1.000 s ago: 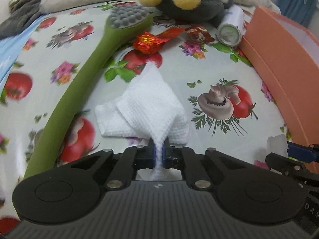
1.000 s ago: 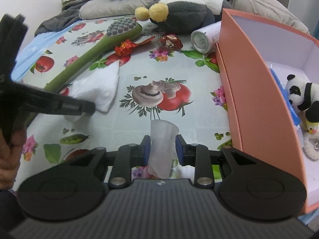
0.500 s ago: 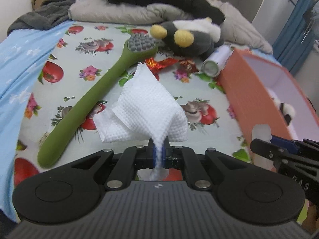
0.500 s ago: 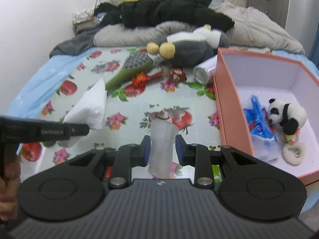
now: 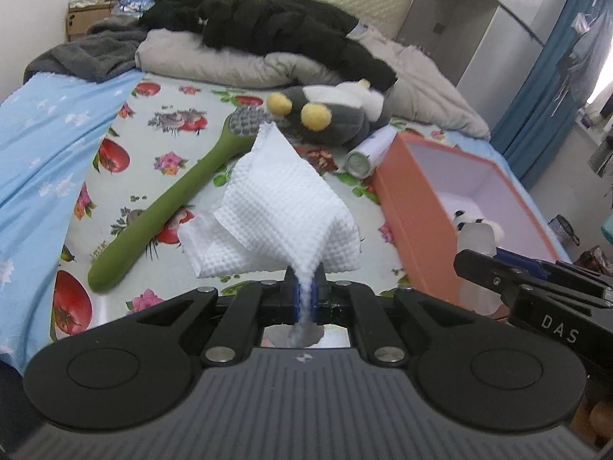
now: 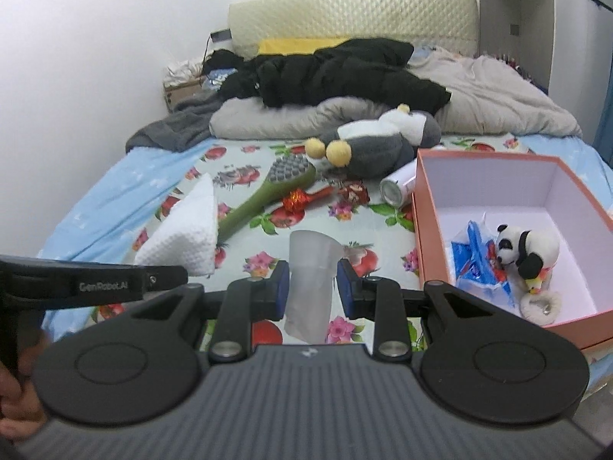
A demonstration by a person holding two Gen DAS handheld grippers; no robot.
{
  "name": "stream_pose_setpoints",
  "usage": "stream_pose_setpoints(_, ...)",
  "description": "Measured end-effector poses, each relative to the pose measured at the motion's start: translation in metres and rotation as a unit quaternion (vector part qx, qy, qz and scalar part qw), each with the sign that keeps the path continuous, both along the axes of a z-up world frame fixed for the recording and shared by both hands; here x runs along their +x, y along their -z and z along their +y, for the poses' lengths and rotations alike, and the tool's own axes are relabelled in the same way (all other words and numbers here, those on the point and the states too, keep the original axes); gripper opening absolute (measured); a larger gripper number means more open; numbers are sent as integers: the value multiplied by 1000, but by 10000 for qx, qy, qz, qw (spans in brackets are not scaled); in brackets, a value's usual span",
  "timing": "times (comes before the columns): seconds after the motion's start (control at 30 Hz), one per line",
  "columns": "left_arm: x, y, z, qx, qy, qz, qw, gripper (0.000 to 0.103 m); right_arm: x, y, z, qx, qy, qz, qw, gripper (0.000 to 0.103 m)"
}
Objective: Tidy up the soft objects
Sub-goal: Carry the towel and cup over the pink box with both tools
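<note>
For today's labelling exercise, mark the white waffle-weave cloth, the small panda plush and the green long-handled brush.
white waffle-weave cloth (image 5: 283, 211), left wrist view, middle of the hanging fold.
small panda plush (image 6: 526, 247), right wrist view, its white body.
green long-handled brush (image 5: 172, 207), left wrist view, mid-handle.

A lived-in bedroom in a home.

A bed (image 6: 115, 191) fills the room, backed by a padded cream headboard (image 6: 352, 19) against a plain white wall (image 6: 95, 57). Rumpled grey bedding (image 6: 498, 96) and a heap of black clothing (image 6: 337, 73) lie across the far end, and a sheet printed with tomatoes and flowers (image 5: 172, 122) covers the mattress over a pale blue one (image 5: 46, 145). A grey plush toy with yellow feet (image 6: 375, 145) lies on it beside an open orange box (image 6: 433, 211) holding a small panda toy (image 6: 525, 245). Blue curtains (image 5: 536, 107) hang on one side, next to a white cupboard (image 5: 459, 19).
</note>
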State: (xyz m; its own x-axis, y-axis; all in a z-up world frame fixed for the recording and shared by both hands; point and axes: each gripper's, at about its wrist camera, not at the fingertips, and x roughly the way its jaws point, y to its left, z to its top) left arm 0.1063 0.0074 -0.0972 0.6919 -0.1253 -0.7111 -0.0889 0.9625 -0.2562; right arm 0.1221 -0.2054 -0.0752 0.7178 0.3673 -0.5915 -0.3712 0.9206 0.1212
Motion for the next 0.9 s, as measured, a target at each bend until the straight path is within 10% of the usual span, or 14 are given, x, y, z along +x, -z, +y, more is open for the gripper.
stream_pose_setpoints(0.9,19,-57,-114,-230,1225,-486,9910,7,-11,-32,-98,18,1237,-270,9919,30)
